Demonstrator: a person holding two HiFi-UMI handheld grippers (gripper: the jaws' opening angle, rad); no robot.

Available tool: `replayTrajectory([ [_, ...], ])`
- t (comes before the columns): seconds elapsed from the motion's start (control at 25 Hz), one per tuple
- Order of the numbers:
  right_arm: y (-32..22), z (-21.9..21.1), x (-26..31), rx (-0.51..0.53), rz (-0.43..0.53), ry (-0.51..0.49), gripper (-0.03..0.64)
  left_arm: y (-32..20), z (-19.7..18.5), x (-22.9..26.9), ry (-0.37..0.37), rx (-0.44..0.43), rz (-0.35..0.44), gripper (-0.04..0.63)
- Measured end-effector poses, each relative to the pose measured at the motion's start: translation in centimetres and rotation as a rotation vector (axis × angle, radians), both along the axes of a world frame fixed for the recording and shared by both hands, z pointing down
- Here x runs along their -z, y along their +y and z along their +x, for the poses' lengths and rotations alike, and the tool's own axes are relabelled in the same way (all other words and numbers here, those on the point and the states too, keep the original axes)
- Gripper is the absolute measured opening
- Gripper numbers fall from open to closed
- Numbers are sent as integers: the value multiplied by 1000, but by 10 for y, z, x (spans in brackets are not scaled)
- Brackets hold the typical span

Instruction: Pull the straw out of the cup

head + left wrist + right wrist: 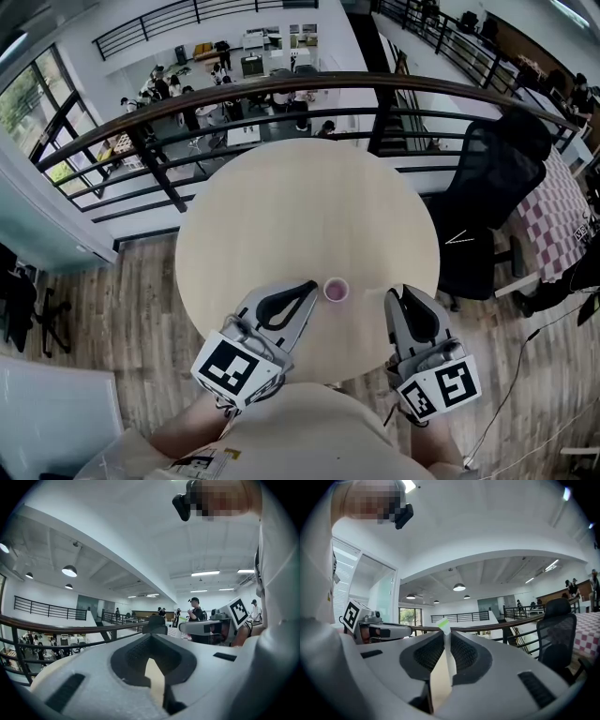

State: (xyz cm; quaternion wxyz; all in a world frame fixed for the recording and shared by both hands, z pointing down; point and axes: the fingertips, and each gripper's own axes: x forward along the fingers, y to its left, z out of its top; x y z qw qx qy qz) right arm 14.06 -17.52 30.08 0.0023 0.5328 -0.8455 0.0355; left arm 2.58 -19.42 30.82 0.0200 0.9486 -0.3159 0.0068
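Right gripper (pixel 405 298) pinches the thin white green-tipped straw (pixel 448 653), clear of the small pink cup (pixel 336 290) on the round beige table (pixel 309 206). Left gripper (pixel 309 286), closed and empty, rests just beside the cup, likely steadying it.

- Left gripper (pixel 310 287) held level, its jaw tips together, nothing between them
- Right gripper (pixel 400 298) level alongside, jaws pinched on a thin straw (pixel 446 644) standing upright, its top above the pads
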Motion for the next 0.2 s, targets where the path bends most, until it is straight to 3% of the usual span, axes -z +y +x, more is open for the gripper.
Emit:
replayTrajectory([
  [0.2, -3, 7, -3, -17, -6, 26, 55, -2, 2, -2, 2, 1, -6, 12],
])
